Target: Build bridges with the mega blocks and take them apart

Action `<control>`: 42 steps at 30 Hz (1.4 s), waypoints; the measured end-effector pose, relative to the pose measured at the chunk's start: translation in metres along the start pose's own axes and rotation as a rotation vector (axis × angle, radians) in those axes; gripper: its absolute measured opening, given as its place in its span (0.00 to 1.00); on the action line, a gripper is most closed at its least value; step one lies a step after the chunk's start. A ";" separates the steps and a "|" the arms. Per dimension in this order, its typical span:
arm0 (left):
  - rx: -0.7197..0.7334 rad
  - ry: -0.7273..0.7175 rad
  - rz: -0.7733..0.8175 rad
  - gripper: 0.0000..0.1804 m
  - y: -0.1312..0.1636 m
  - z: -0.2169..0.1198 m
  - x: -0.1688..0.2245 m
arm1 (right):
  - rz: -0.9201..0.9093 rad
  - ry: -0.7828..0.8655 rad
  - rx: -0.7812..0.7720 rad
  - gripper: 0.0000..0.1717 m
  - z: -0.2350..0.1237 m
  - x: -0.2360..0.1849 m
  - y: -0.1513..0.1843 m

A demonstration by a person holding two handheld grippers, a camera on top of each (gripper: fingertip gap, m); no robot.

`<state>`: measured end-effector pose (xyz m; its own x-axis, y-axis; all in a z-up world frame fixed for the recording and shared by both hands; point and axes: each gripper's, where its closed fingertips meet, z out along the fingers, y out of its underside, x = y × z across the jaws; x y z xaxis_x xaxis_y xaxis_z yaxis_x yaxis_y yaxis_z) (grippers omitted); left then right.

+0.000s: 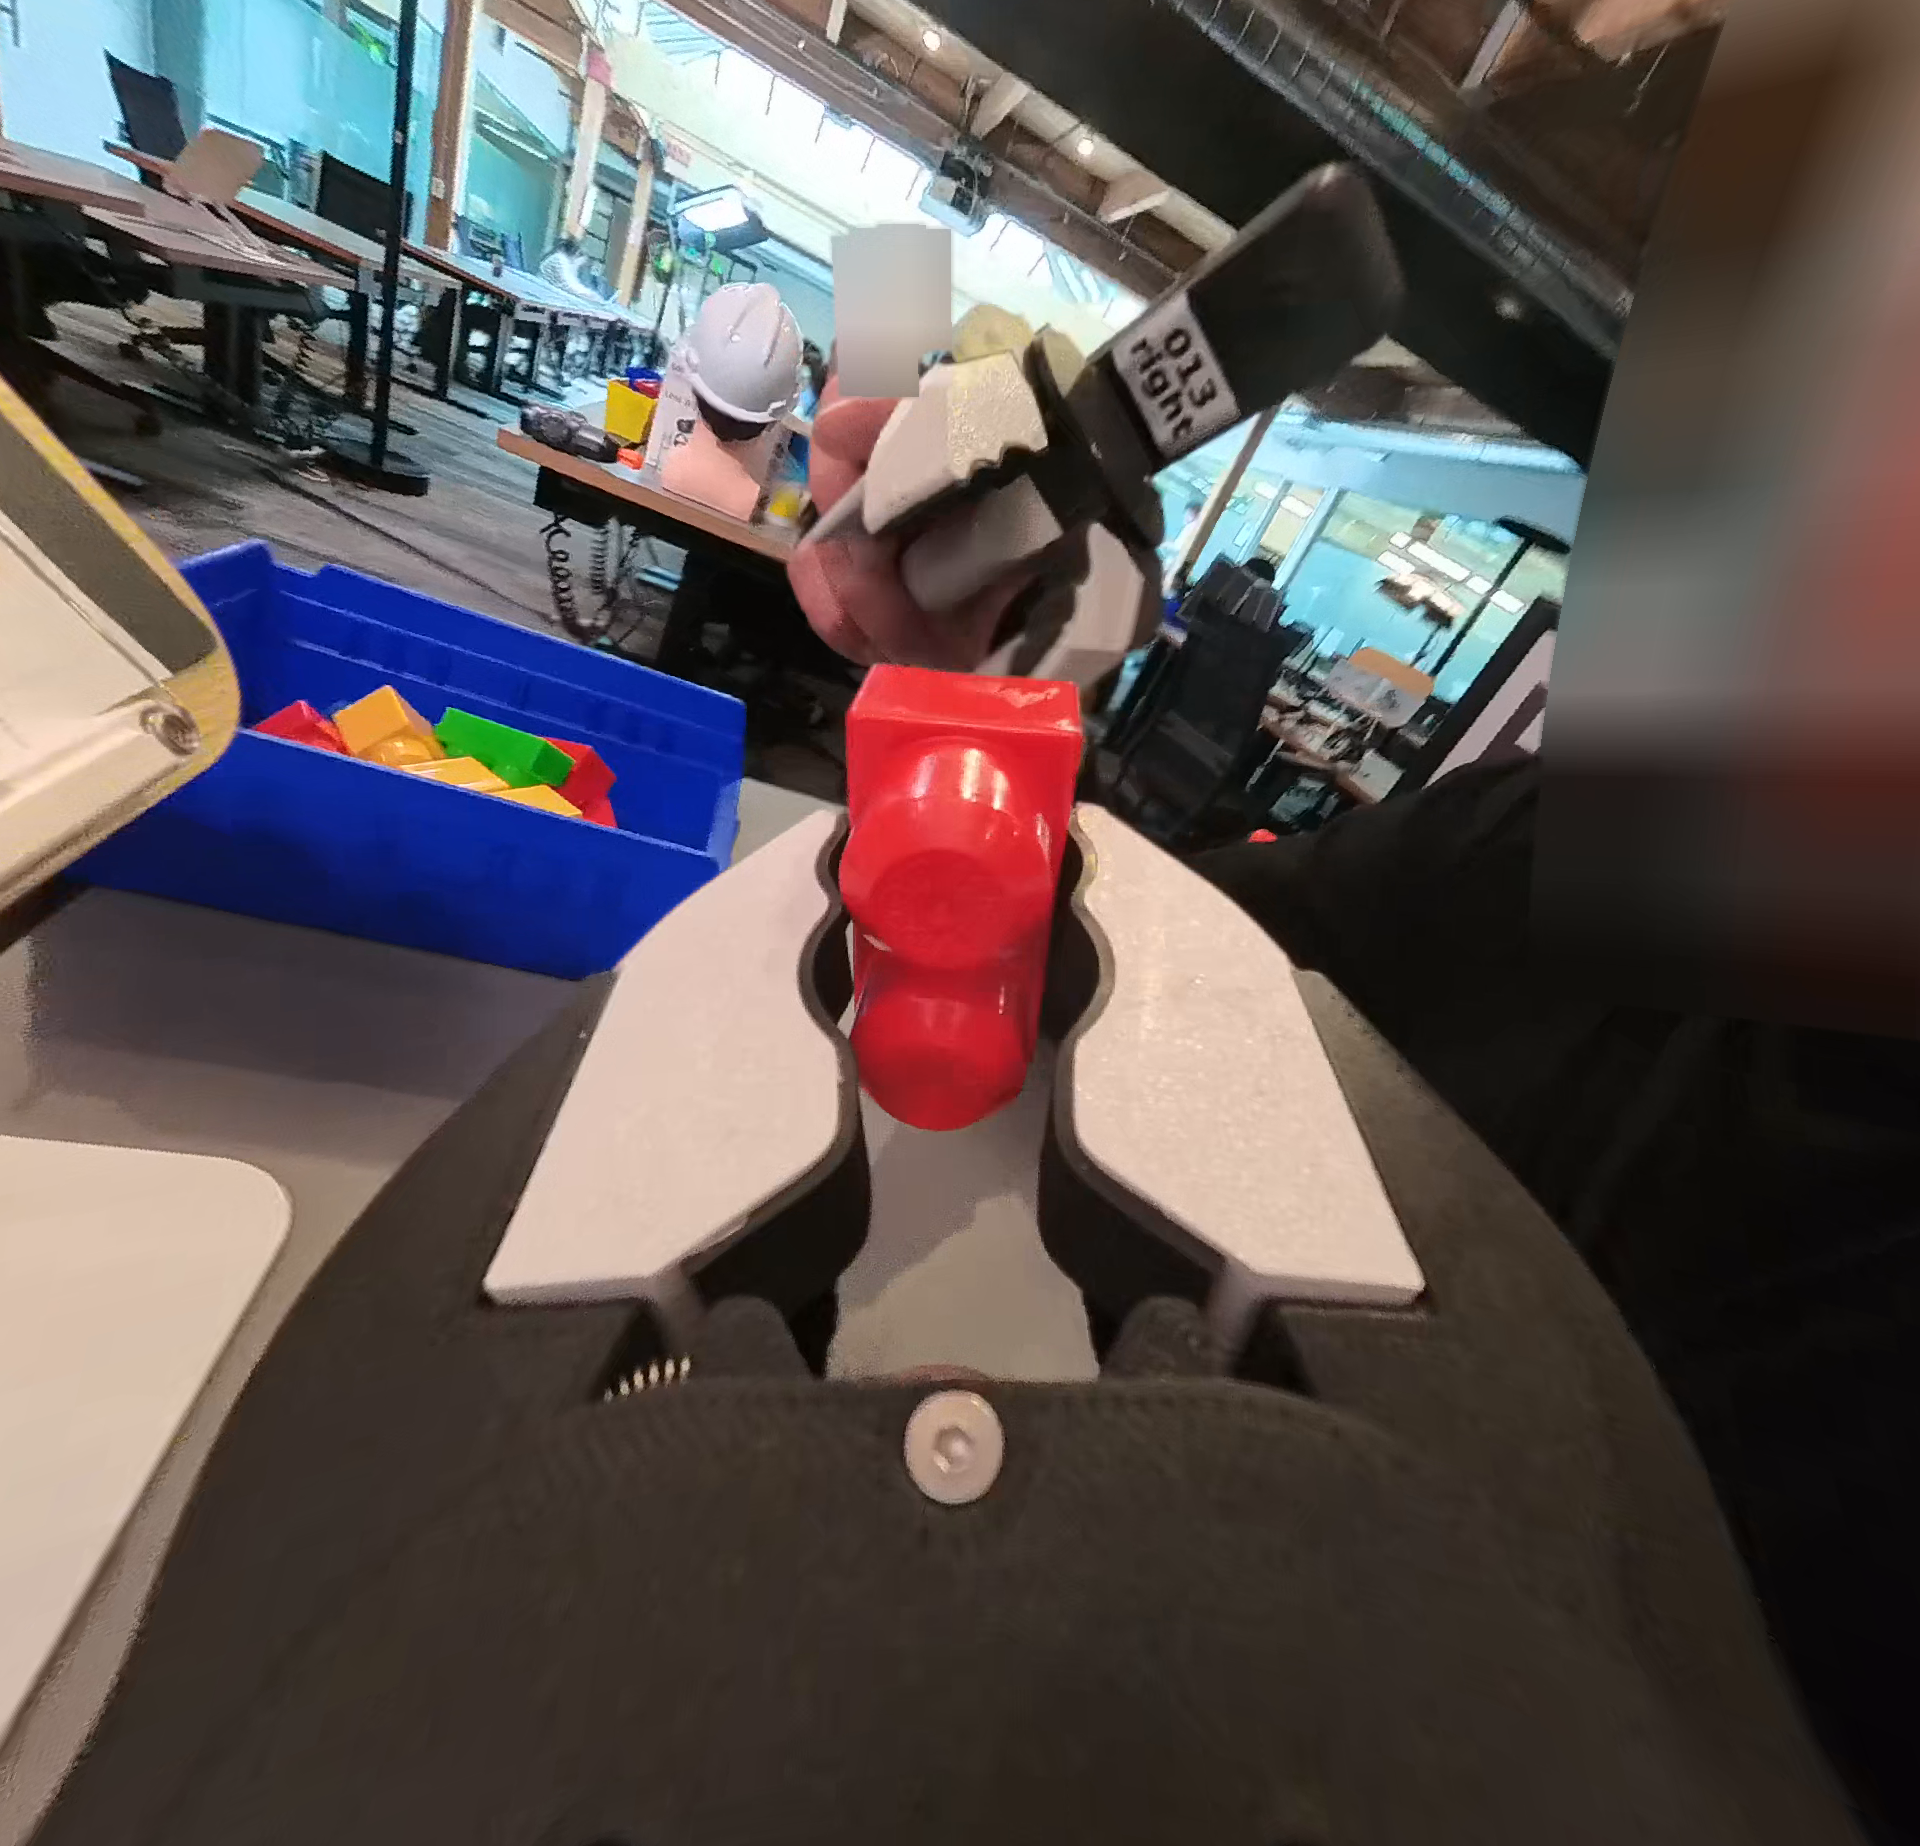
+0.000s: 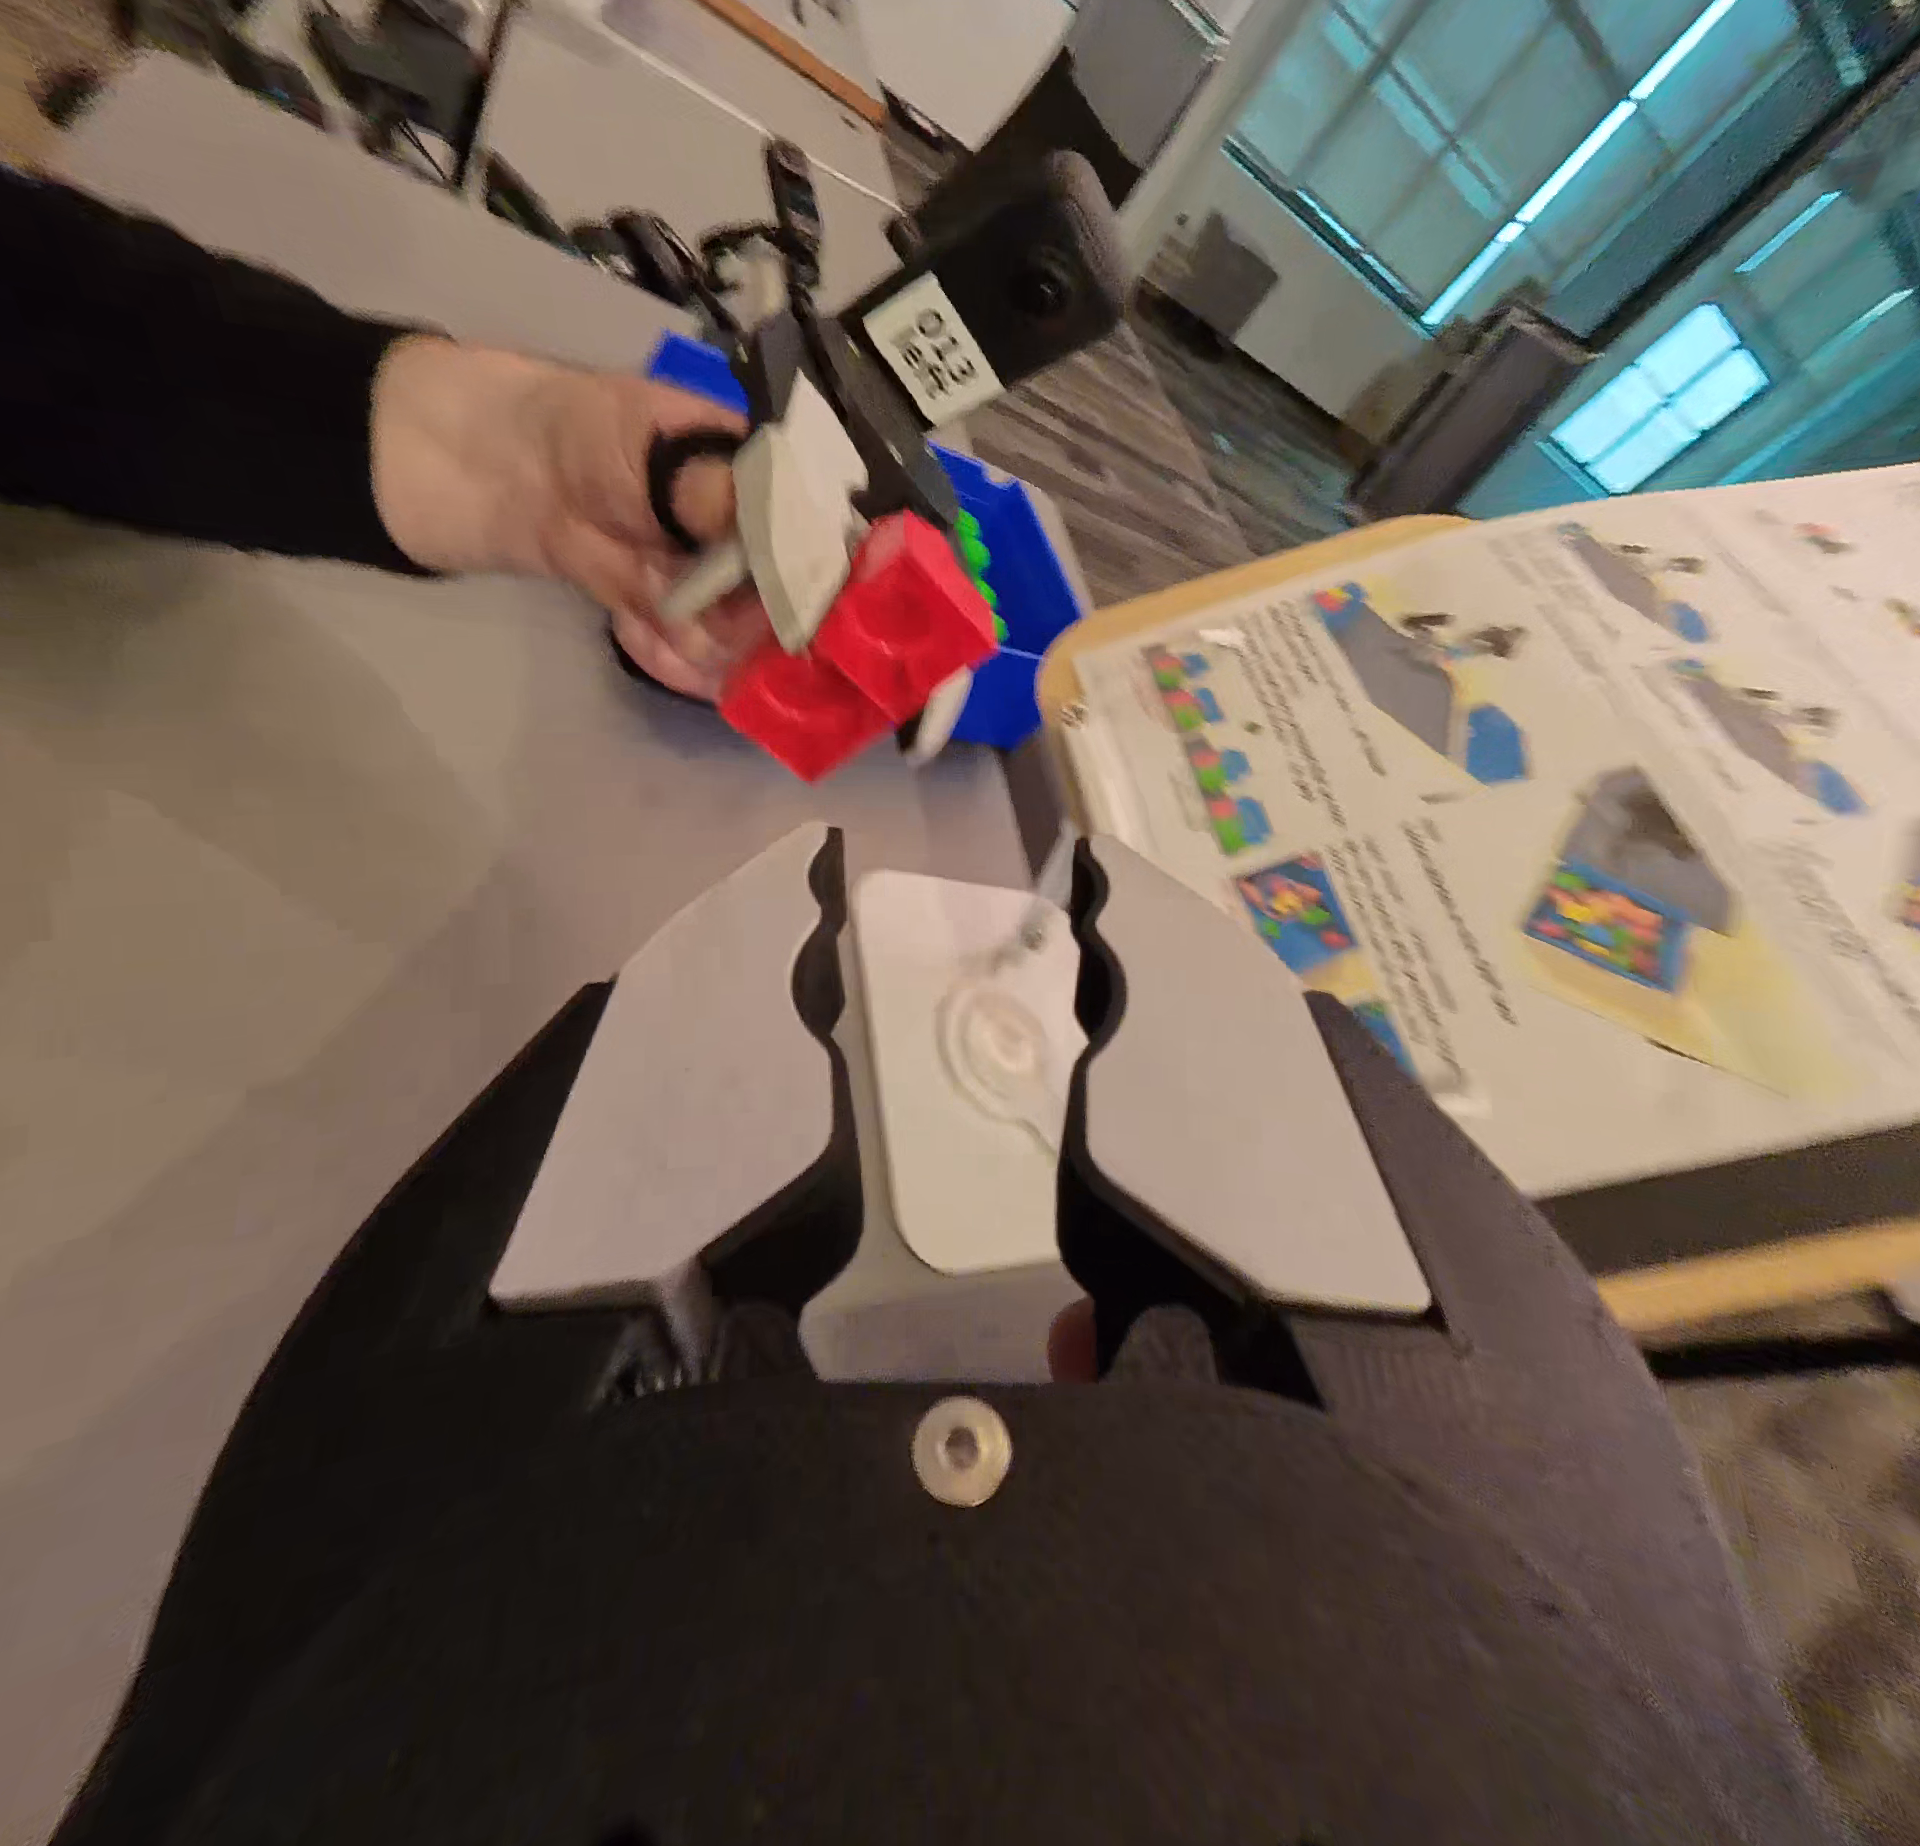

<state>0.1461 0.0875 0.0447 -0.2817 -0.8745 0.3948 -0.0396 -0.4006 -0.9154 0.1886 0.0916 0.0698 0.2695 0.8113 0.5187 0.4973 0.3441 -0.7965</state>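
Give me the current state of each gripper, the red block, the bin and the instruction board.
Left gripper: shut on the red block, both pads pressing its sides.
Red block: held above the table, studs facing the left wrist camera.
Right gripper: open, nothing between its fingers.
Blue bin: on the table, holding loose blocks.
Instruction board: propped at a tilt.
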 end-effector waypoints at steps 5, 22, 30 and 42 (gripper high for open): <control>-0.109 -0.126 0.193 0.20 0.010 0.009 -0.001 | 0.282 -0.170 0.133 0.26 0.031 -0.019 -0.012; -0.231 -0.212 0.362 0.21 0.024 0.025 0.002 | 0.480 -0.315 0.301 0.21 0.049 -0.037 -0.028; -0.211 -0.288 0.422 0.26 0.002 -0.002 0.002 | 0.457 0.006 0.287 0.21 -0.022 0.045 -0.004; -0.152 -0.371 0.471 0.00 -0.025 -0.045 0.002 | 0.740 0.539 -0.320 0.21 -0.143 0.145 0.231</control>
<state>0.1037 0.1076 0.0651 0.0495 -0.9957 -0.0783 -0.1358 0.0709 -0.9882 0.4604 0.2214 0.0053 0.9068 0.4178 0.0563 0.2291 -0.3761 -0.8978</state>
